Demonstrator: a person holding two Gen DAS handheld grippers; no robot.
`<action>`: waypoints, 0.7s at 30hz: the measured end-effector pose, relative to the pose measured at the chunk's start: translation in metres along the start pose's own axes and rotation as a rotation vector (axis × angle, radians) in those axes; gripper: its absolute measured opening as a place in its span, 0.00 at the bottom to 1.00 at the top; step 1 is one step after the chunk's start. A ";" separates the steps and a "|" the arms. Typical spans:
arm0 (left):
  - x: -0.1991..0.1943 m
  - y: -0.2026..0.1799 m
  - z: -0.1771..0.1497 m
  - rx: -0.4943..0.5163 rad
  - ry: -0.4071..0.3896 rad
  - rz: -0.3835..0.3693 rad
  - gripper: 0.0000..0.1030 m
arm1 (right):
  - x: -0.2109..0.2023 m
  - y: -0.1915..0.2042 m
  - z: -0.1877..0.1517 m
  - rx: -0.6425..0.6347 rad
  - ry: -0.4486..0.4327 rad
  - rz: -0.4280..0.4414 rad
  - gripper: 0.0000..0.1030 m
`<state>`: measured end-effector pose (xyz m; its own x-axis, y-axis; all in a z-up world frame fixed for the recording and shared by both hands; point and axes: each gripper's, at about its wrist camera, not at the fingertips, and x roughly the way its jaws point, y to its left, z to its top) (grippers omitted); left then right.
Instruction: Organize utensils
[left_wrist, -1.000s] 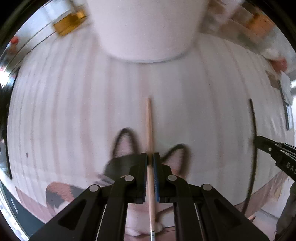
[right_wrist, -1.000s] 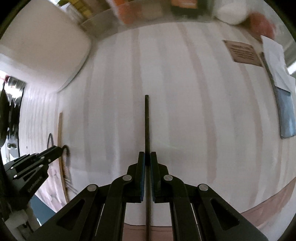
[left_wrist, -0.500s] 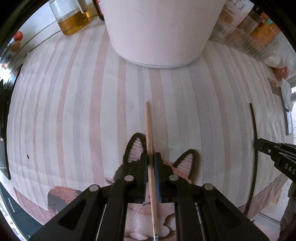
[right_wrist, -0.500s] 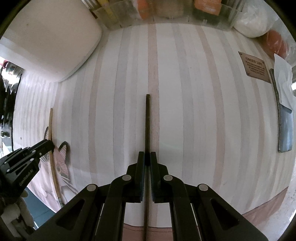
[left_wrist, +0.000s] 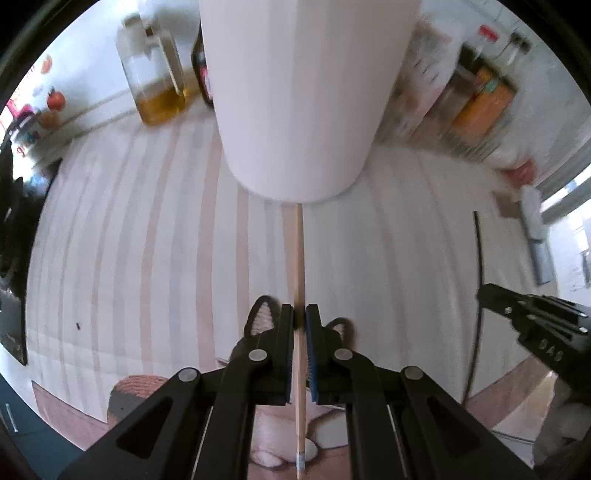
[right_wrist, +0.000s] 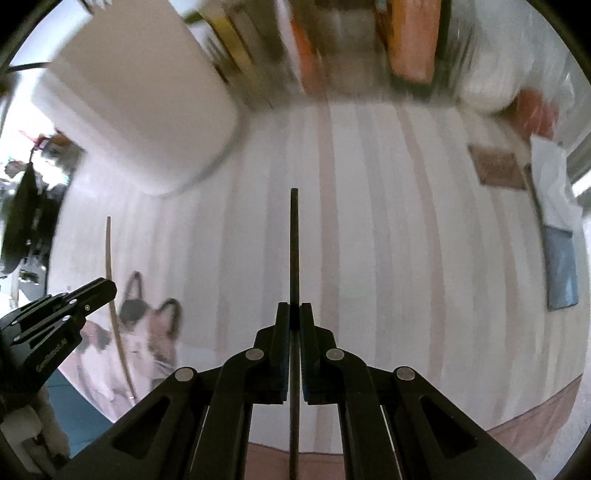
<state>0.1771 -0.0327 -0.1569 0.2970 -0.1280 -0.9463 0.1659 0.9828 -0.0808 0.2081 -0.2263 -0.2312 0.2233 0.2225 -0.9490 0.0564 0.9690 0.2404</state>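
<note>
My left gripper (left_wrist: 299, 314) is shut on a light wooden chopstick (left_wrist: 300, 266) that points forward, its far tip at the base of a tall white container (left_wrist: 299, 92). My right gripper (right_wrist: 294, 312) is shut on a black chopstick (right_wrist: 294, 243) that points forward over the striped tablecloth (right_wrist: 388, 240). In the left wrist view the right gripper (left_wrist: 532, 325) and the black chopstick (left_wrist: 479, 295) are at the right. In the right wrist view the left gripper (right_wrist: 55, 317), the wooden chopstick (right_wrist: 110, 280) and the white container (right_wrist: 136, 110) are at the left.
A jar of amber liquid (left_wrist: 155, 77) and a dark bottle (left_wrist: 201, 70) stand left of the container. Packaged goods (left_wrist: 469, 110) line the back edge. A cat-print on the cloth (right_wrist: 144, 339) lies near the table's front edge. Papers (right_wrist: 554, 192) lie at the right.
Both grippers have lifted and tilted up, still holding their chopsticks. The white container now looms closer and taller in the left wrist view; the wooden chopstick's tip reaches its base.
</note>
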 end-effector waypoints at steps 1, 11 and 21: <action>-0.009 0.000 -0.001 0.000 -0.024 -0.007 0.04 | -0.006 0.006 -0.003 -0.014 -0.023 0.008 0.04; -0.084 0.000 0.004 0.002 -0.241 -0.025 0.04 | -0.096 0.007 -0.012 -0.097 -0.291 0.051 0.04; -0.134 -0.007 0.038 0.036 -0.389 -0.031 0.04 | -0.170 0.026 0.021 -0.117 -0.524 0.073 0.00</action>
<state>0.1720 -0.0277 -0.0171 0.6246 -0.2051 -0.7535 0.2113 0.9733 -0.0897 0.1916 -0.2409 -0.0598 0.6798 0.2352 -0.6947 -0.0795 0.9652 0.2490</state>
